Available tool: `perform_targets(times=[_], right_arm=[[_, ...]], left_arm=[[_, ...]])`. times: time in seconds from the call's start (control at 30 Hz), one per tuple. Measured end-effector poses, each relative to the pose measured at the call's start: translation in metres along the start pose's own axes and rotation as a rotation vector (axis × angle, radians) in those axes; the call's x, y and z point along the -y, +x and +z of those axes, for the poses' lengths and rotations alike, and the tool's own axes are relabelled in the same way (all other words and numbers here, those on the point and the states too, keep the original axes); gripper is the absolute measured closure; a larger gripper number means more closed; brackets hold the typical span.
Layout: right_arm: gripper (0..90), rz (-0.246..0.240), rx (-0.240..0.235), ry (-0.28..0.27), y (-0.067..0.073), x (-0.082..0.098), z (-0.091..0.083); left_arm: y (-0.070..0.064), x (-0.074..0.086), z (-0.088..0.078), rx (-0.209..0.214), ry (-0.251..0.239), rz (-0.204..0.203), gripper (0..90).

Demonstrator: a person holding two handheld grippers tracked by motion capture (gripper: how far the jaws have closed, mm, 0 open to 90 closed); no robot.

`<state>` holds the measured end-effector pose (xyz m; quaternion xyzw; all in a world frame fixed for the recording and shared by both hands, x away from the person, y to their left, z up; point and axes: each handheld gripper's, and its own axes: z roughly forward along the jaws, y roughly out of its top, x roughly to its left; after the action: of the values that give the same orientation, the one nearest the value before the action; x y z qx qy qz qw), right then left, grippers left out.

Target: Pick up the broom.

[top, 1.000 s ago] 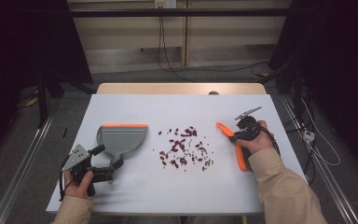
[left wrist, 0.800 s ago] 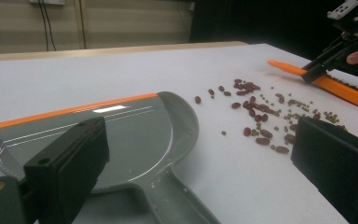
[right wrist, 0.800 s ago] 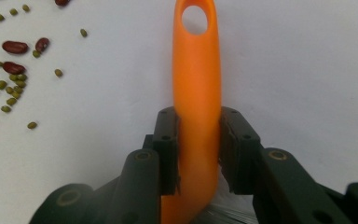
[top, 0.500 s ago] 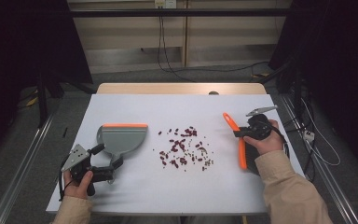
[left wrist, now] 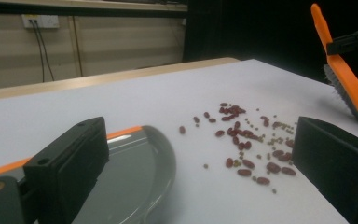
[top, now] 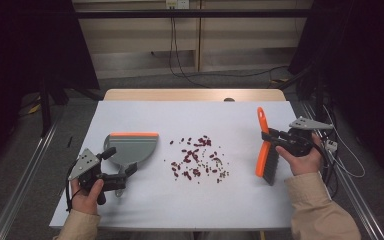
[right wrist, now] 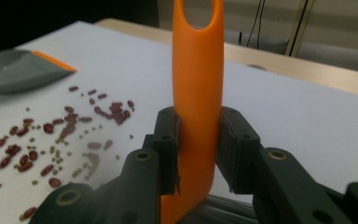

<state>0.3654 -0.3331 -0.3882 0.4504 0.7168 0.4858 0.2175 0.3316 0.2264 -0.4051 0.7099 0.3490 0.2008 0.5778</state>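
Pinching the orange plastic handle of a small hand brush [top: 265, 150] between its jaws, the right gripper [top: 280, 137] at the right of the high view holds it with its long axis running up and down the frame, handle end away from the person and grey bristles toward the scattered red beans and small seeds [top: 197, 159] at centre, probably ready to sweep. At lower left the left gripper [top: 125, 172] reaches toward the grey dustpan with an orange lip [top: 132, 149], its jaws spread in the left gripper view, one over the pan, and the lip faces away from the person.
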Motion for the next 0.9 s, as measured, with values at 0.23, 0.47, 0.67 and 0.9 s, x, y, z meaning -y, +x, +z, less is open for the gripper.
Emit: perform_targets(times=[0.23,0.47,0.67,0.9], right_arm=[[70.6,-0.004,-0.019,-0.099,0.002,-0.001,-0.015],[70.6,0.002,-0.044,-0.162,0.006,-0.001,-0.02],[70.6,0.0,-0.061,-0.175,0.009,-0.005,-0.021],[70.6,-0.009,-0.089,-0.202,0.018,-0.02,-0.017]], left_arm=[[-0.021,-0.013,0.013,0.05,0.001,0.042,3.9],[-0.035,-0.019,0.03,0.09,0.007,0.067,3.9],[-0.044,-0.023,0.043,0.12,0.023,0.076,4.0],[-0.067,-0.031,0.074,0.246,0.058,0.054,4.5]])
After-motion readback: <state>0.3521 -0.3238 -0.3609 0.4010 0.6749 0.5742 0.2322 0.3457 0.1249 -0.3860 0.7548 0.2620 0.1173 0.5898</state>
